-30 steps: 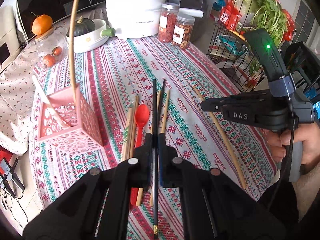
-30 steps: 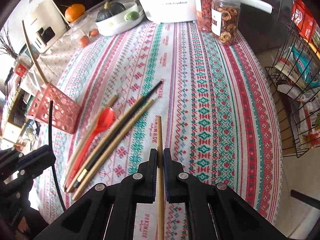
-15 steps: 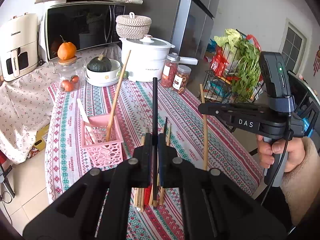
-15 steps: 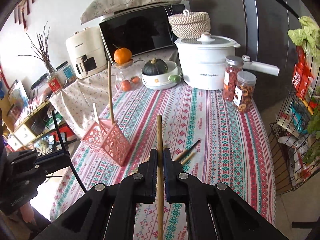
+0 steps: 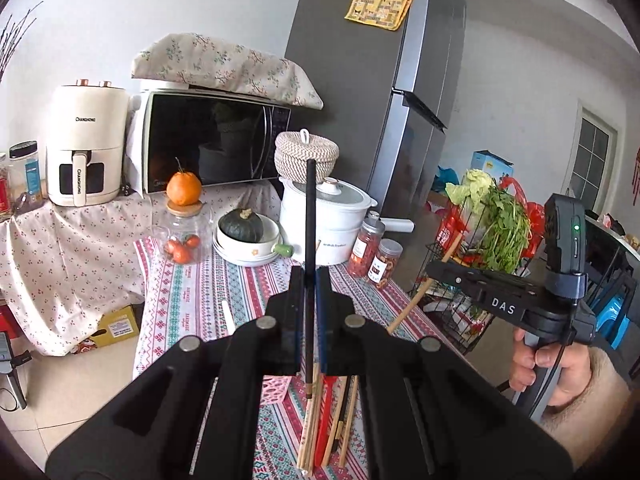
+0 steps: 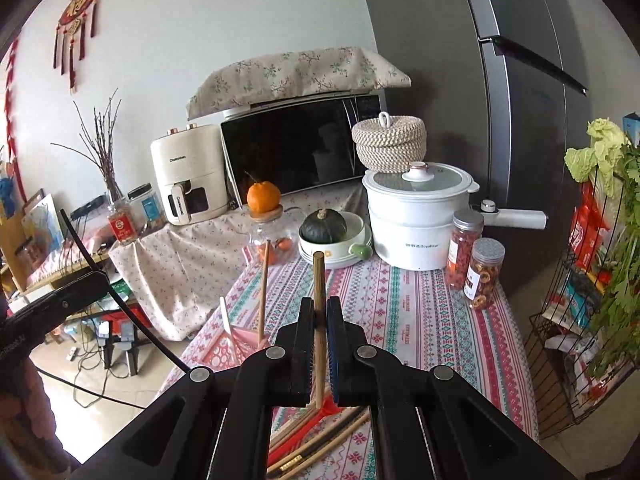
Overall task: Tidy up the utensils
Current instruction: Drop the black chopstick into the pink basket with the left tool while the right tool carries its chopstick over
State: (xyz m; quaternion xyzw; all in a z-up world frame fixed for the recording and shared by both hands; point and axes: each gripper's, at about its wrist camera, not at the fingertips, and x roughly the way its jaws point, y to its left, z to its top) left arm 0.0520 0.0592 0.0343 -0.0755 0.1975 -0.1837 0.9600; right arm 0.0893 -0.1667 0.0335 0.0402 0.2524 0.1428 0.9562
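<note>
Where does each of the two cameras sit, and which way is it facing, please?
Left wrist: on the left hand-held gripper, looking along its fingers, shut on a black chopstick, across the table toward the microwave; the right hand and right hand-held gripper show at right.
Right wrist: on the right hand-held gripper, shut on a wooden chopstick, facing the same counter; the left hand-held gripper shows at left.
Shared: microwave, white pot, pink basket.

White walls (image 5: 160,8), grey fridge (image 5: 360,92), tiled floor (image 5: 80,376)
</note>
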